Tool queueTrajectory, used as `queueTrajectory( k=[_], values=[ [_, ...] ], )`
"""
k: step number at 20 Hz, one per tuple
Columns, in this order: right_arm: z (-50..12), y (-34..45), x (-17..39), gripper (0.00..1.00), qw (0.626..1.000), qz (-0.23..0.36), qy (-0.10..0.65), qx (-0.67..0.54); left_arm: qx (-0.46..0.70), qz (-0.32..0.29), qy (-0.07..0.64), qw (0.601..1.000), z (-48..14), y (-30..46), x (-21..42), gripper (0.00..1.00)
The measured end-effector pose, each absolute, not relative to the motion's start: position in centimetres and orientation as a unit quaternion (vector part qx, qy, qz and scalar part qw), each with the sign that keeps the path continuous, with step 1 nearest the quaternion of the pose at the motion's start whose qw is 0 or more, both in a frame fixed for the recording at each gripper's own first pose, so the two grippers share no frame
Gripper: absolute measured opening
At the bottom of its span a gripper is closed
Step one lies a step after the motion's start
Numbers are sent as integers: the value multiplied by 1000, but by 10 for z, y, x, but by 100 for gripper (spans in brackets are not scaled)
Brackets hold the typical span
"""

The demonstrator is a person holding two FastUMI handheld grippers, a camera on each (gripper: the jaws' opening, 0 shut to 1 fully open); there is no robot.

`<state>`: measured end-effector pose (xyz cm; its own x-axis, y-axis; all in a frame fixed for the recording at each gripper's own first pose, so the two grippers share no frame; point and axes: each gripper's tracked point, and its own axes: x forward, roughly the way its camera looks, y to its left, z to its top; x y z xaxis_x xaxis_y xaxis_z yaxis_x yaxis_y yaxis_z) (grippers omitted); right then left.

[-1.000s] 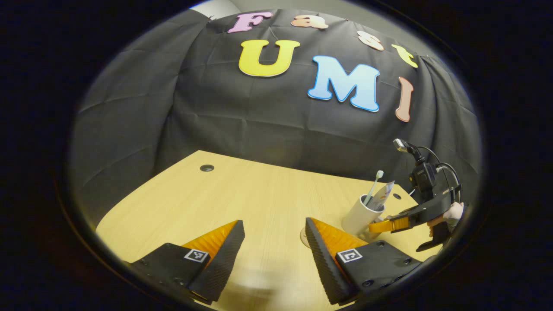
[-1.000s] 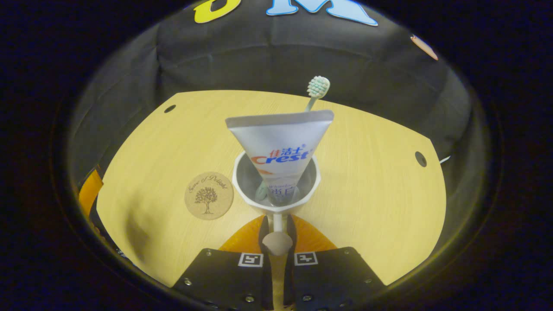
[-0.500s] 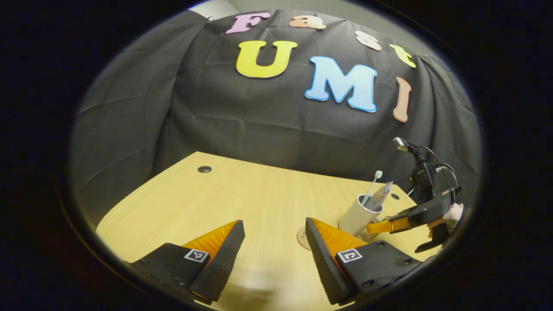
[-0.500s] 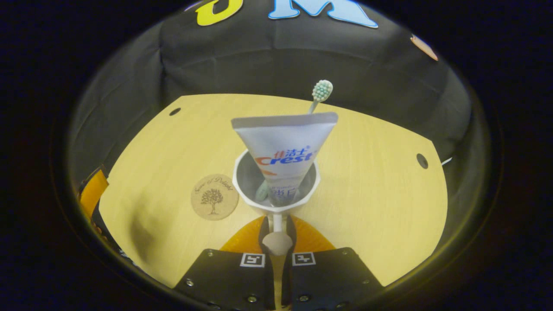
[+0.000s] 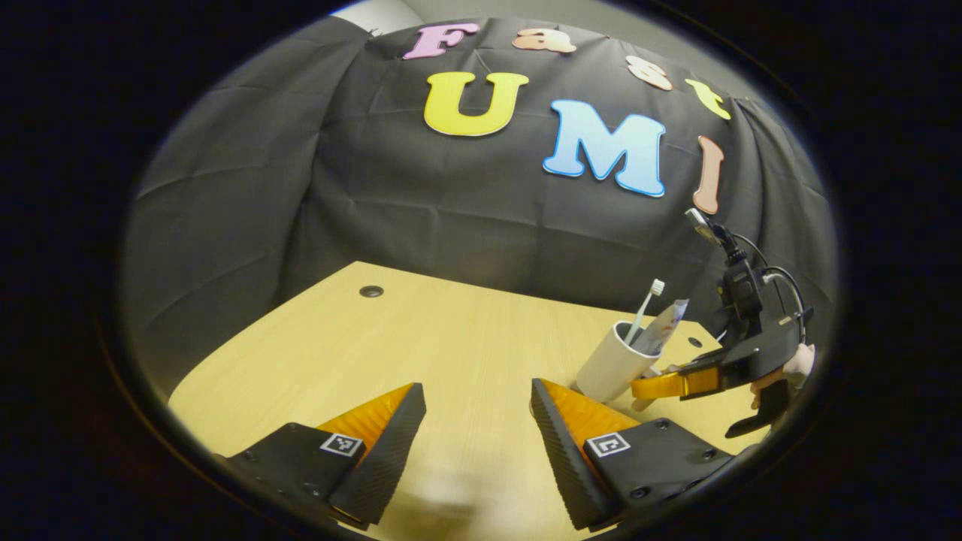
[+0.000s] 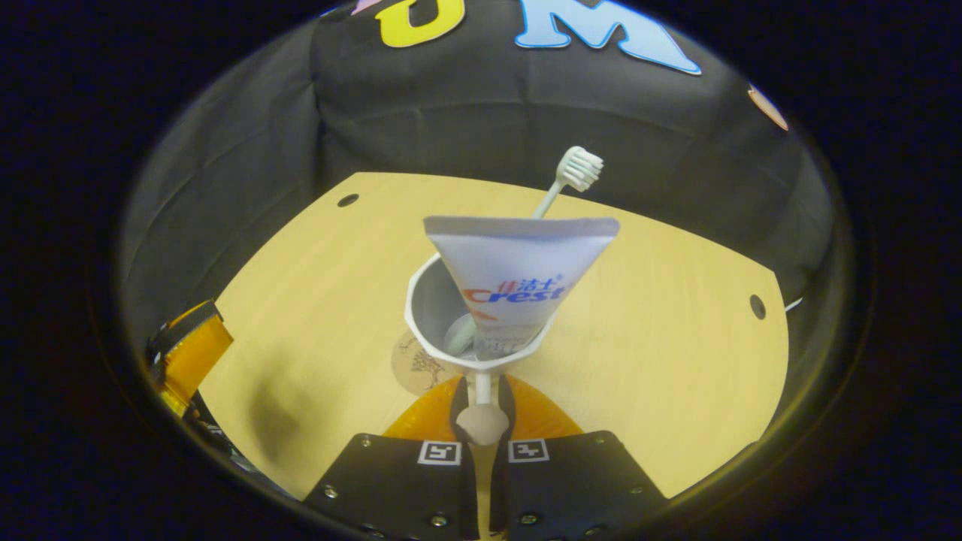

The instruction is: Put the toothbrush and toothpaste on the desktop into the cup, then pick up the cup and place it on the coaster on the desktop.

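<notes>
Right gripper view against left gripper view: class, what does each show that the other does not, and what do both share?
Right gripper view: the round cork coaster, partly hidden behind the white ceramic cup, and its handle pinched in the right claw. Left gripper view: the left claw standing open, and a hand holding the far gripper. Both: the cup, pale toothbrush, white toothpaste tube and light wooden desktop.
</notes>
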<state>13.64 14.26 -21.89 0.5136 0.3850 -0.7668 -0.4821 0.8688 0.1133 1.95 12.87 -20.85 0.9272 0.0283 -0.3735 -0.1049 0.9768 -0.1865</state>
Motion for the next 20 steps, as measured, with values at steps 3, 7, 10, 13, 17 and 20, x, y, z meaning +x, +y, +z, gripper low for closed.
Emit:
queueTrajectory(
  k=[3, 7, 10, 13, 17, 20],
  values=[
    [-198, 149, 137, 8, 862, 265, 427, -65, -99, 40, 189, 976, -208, 134, 12, 92],
    [-206, 148, 138, 8, 855, 277, 429, -89, -96, 48, 191, 976, -211, 141, 3, 92],
    [-202, 143, 139, 8, 851, 281, 432, -105, -97, 52, 193, 975, -212, 147, -4, 92],
    [-204, 140, 140, 8, 850, 277, 432, -116, -96, 56, 193, 975, -211, 148, -3, 92],
    [-205, 141, 142, 8, 854, 273, 427, -119, -95, 55, 193, 975, -213, 148, -6, 92],
    [-205, 142, 142, 12, 857, 268, 426, -111, -95, 51, 193, 975, -213, 147, -7, 92]
  ],
)
